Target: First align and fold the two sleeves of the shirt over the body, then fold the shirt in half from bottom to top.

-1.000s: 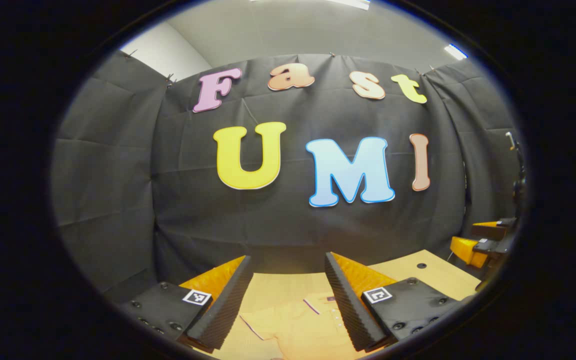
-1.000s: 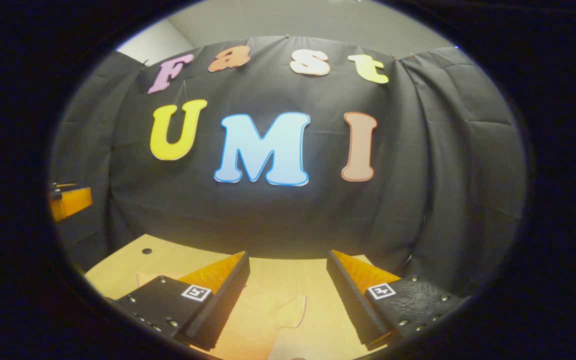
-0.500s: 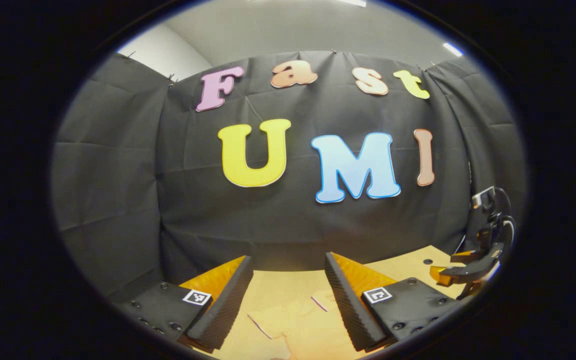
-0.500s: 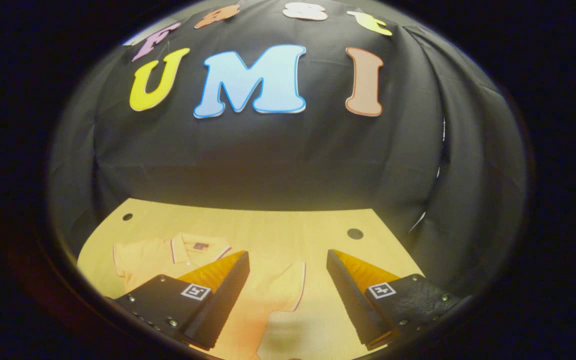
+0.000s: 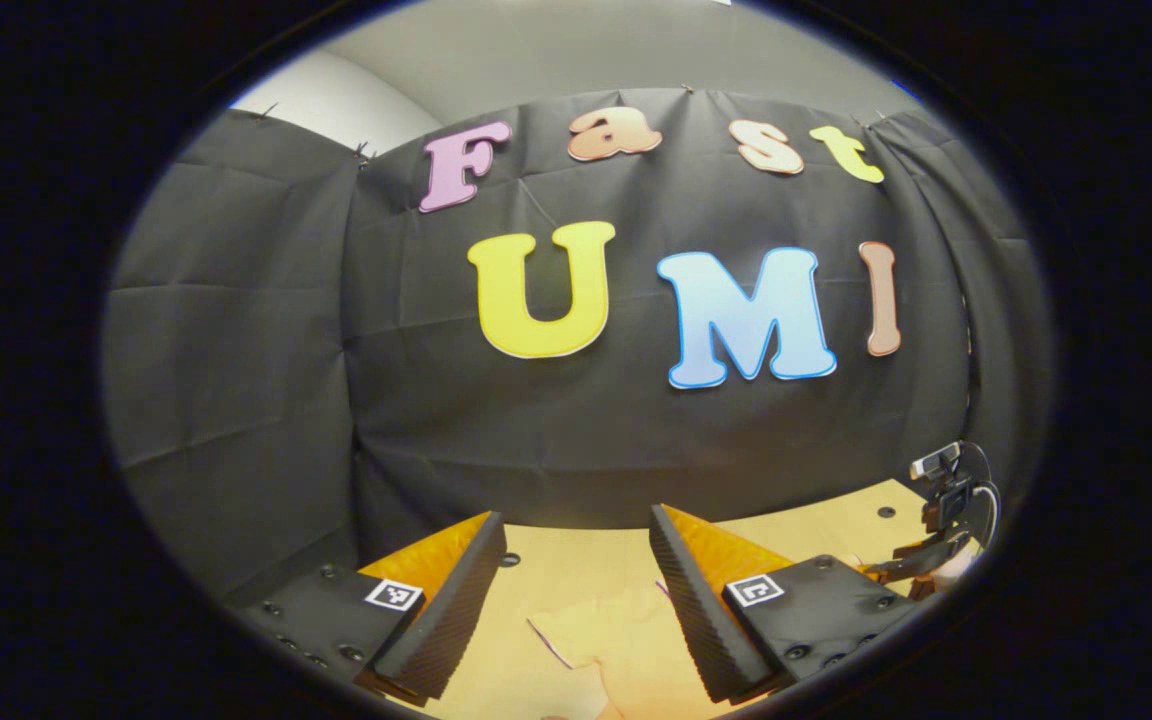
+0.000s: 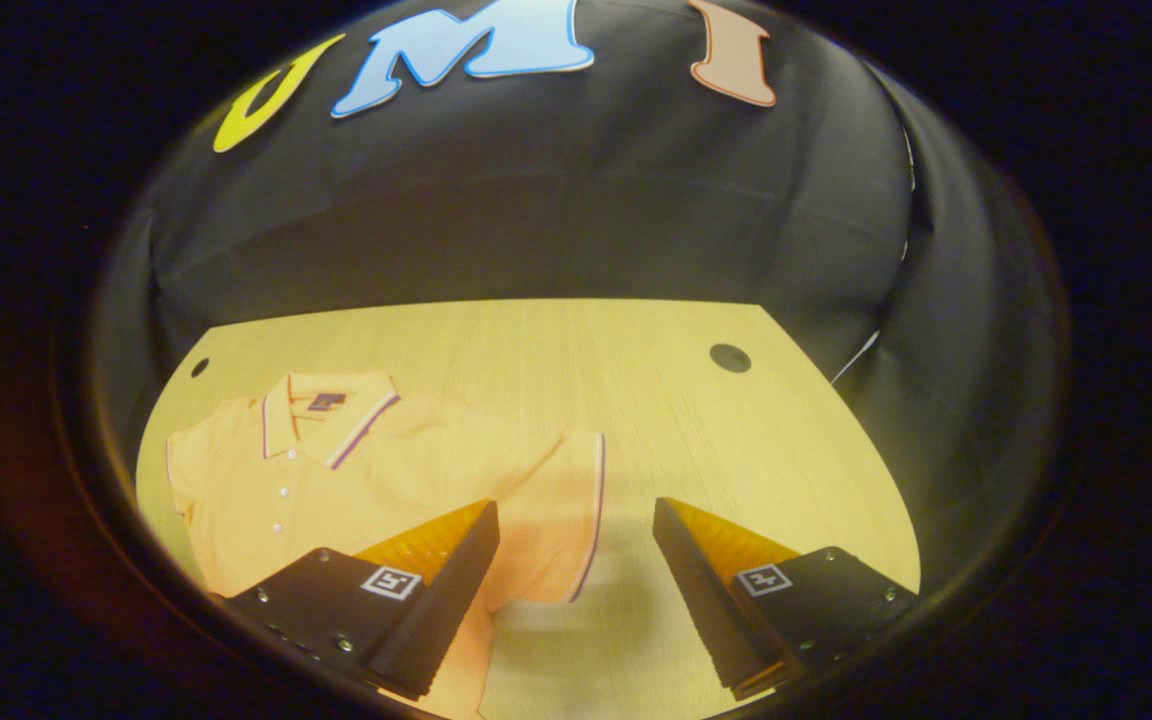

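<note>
- Shirt (image 6: pixel 336 480) is the landmark for all that follows: one pale orange polo, lying flat on the table, collar toward the booth wall, one sleeve spread out toward the right gripper.
- Booth wall (image 6: pixel 536 200): black cloth hung behind and around the far sides of the table; a strip of pale ceiling (image 5: pixel 586 50) shows above it in the left gripper view.
- Table (image 6: pixel 586 360): one light wooden top under the shirt. Its far edge runs along the foot of the cloth beyond the collar. A wide stretch of bare wood lies beyond the shirt and to its sleeve side.
- Holes: two dark round ones in the tabletop, one (image 6: pixel 730 357) near the far corner well apart from the spread sleeve, one (image 6: pixel 200 367) near the other far corner just beyond the shoulder.
- Sleeve (image 6: pixel 561 520): its striped cuff edge lies between the right gripper's two fingers, lower than them; whether they touch it I cannot tell.
- Right gripper (image 6: pixel 576 540): jaws spread wide, nothing held, above the sleeve end of the shirt.
- Left gripper (image 5: pixel 576 555): jaws wide apart, nothing held, with a part of the shirt (image 5: pixel 616 640) showing between its fingers and below them.
- Collar (image 6: pixel 321 410): dark stripe along its edge, with small pale buttons running down from it.
</note>
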`<act>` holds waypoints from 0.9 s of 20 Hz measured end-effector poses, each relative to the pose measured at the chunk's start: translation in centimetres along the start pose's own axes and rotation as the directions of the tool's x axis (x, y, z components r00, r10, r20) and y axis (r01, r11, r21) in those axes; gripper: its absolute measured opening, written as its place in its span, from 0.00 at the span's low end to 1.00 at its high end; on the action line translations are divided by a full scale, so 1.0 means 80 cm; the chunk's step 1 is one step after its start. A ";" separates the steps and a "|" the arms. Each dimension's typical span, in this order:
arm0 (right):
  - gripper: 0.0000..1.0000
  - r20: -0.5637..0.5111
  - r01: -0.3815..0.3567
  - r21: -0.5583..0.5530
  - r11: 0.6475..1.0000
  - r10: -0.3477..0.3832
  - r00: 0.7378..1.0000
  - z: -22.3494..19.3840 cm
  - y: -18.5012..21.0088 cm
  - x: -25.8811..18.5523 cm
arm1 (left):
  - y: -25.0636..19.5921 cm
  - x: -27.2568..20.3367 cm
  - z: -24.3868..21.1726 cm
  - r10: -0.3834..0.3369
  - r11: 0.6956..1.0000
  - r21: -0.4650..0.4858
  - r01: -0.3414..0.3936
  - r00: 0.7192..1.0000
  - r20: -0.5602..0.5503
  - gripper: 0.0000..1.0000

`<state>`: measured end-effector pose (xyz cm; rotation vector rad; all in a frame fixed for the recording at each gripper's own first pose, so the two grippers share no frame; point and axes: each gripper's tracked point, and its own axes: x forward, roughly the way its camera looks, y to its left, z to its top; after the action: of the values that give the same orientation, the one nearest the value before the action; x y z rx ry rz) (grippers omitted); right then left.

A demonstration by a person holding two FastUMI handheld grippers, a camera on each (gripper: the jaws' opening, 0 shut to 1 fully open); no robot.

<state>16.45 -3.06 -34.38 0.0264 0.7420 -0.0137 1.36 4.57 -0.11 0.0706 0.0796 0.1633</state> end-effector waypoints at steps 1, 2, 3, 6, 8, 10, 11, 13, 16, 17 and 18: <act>0.99 -0.020 0.004 -0.002 1.000 -0.004 1.000 -0.007 -0.002 0.011 | 0.002 0.001 -0.003 0.007 1.000 -0.002 -0.007 1.000 -0.005 0.94; 0.99 -0.035 0.008 -0.004 1.000 -0.008 0.999 -0.014 -0.003 0.020 | 0.005 0.002 -0.005 0.014 1.000 -0.005 -0.014 1.000 -0.011 0.94; 0.99 -0.051 0.011 -0.001 1.000 -0.011 0.999 -0.019 -0.004 0.027 | 0.007 0.002 -0.008 0.020 1.000 -0.006 -0.020 1.000 -0.015 0.94; 0.99 -0.097 0.008 0.028 1.000 -0.006 0.995 -0.033 -0.007 0.040 | 0.010 0.004 -0.012 0.035 0.999 -0.004 -0.035 0.999 -0.024 0.94; 0.96 -0.126 0.011 0.038 0.999 -0.006 0.992 -0.044 -0.004 0.047 | 0.012 0.005 -0.014 0.040 0.999 -0.002 -0.040 0.999 -0.027 0.94; 0.90 -0.125 0.006 0.060 0.998 0.002 0.992 -0.045 0.002 0.053 | 0.010 0.006 -0.015 0.044 0.999 0.001 -0.044 0.999 -0.030 0.94; 0.86 -0.134 -0.006 0.071 0.997 0.015 0.991 -0.047 0.005 0.053 | 0.010 0.006 -0.014 0.045 0.999 0.001 -0.045 0.999 -0.031 0.94; 0.79 -0.135 -0.029 0.092 0.995 0.041 0.990 -0.046 0.015 0.054 | 0.009 0.008 -0.015 0.041 0.999 0.003 -0.041 0.998 -0.038 0.94; 0.36 -0.122 -0.067 0.097 0.993 0.079 0.989 -0.045 0.023 0.052 | 0.007 0.009 -0.015 0.038 0.999 -0.001 -0.038 0.999 -0.031 0.94; 0.29 -0.126 -0.086 0.104 0.991 0.099 0.987 -0.044 0.028 0.051 | 0.006 0.009 -0.017 0.039 0.999 0.002 -0.039 0.999 -0.034 0.94; 0.12 -0.130 -0.081 0.116 0.990 0.096 0.987 -0.045 0.029 0.051 | 0.006 0.009 -0.015 0.039 0.999 0.001 -0.039 0.999 -0.032 0.94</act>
<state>17.04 -0.64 -39.76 0.1672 0.8743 0.0321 1.94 5.21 -1.31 0.0701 0.1106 0.2031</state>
